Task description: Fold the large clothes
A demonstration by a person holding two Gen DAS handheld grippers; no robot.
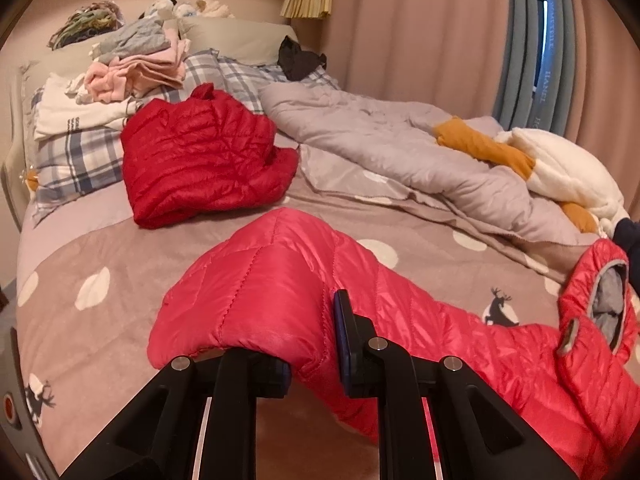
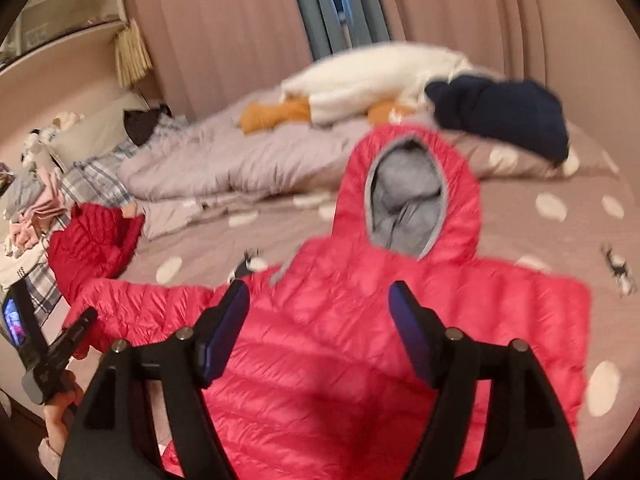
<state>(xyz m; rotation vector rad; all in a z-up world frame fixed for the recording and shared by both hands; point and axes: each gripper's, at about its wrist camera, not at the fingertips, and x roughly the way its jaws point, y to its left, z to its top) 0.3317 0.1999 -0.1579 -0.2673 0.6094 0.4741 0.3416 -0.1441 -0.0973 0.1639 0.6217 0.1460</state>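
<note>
The left claw [image 1: 312, 344] was clenched on a fold of the pink puffer jacket [image 1: 256, 296], its blue-padded fingers [image 1: 344, 336] pinching the glossy quilted sleeve so that the fabric humped up over them. From there the jacket trailed toward four o'clock, ending in its grey-lined hood [image 1: 604, 304].

In the right wrist view the right claw [image 2: 320, 332] stood released above the same jacket [image 2: 340, 360], its fingers [image 2: 228, 332] spread wide with nothing pinched between them. The jacket lay flat on the bed [image 2: 560, 208], body at centre, hood [image 2: 408, 200] at twelve o'clock, one sleeve reaching to nine o'clock toward the left claw [image 2: 86, 320] and the hand [image 2: 60, 412] holding it.

Beyond, at eleven o'clock in the left view, a darker red quilted jacket [image 1: 204, 160] sat folded in a rumpled block on the brownish, white-dotted bedspread [image 1: 120, 260]. A soft grey duvet [image 1: 400, 148] lay bunched at one o'clock, with a white and mustard fleece item [image 1: 560, 168] at two o'clock. Farthest back, plaid pillows [image 1: 76, 160] carried a stack of pale folded clothes [image 1: 136, 72].
</note>
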